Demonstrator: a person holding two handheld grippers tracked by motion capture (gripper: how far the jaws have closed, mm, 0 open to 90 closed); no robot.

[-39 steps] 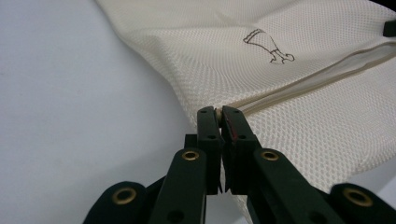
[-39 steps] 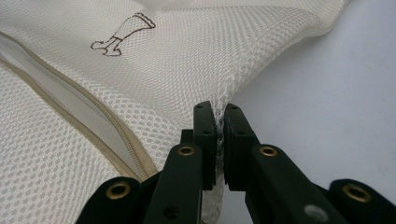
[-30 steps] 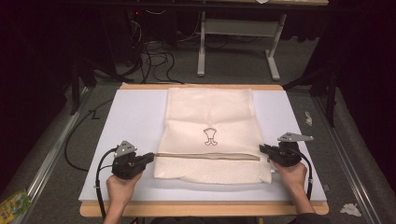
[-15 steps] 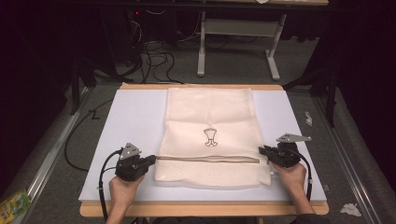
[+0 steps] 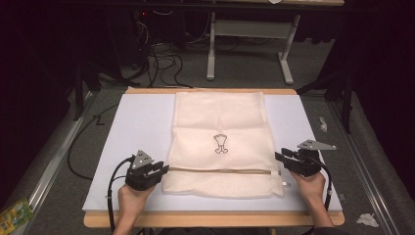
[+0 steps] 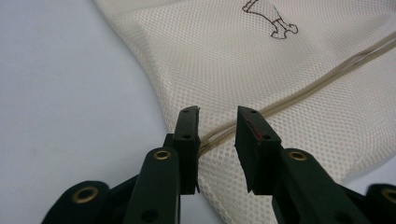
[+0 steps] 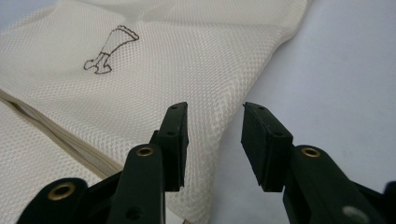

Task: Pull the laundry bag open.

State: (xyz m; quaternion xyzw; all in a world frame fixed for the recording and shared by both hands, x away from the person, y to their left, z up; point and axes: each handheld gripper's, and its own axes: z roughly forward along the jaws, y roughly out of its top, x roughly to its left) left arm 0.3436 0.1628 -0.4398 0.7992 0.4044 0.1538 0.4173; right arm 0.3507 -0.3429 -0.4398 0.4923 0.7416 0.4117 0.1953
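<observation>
A cream mesh bag [image 5: 220, 122] with a small dark emblem [image 5: 221, 144] lies flat on a pale mat [image 5: 142, 122]. A zip seam [image 5: 220, 170] crosses its near part. My left gripper [image 5: 164, 169] sits at the bag's left edge, level with the seam. Its jaws have just been opening. In the left gripper view the gripper [image 6: 217, 122] stands open, the seam's end and the bag [image 6: 280, 84] edge lying in the gap, untouched by the pads. My right gripper [image 5: 280, 156] is at the right edge, also just opening. It [image 7: 215, 116] is open over the bag [image 7: 163, 60] hem.
The mat covers a wooden table whose front edge [image 5: 210, 219] is nearest me. Bare mat flanks the bag on both sides. Behind the table stand a metal desk frame [image 5: 247, 44] and floor cables [image 5: 161, 58]. A green packet [image 5: 14, 215] and paper scraps [image 5: 364, 219] lie on the floor.
Both grippers held the bag's side edges at the seam and have now opened and let go. The hands have stayed almost in place, and the bag lies flat.
</observation>
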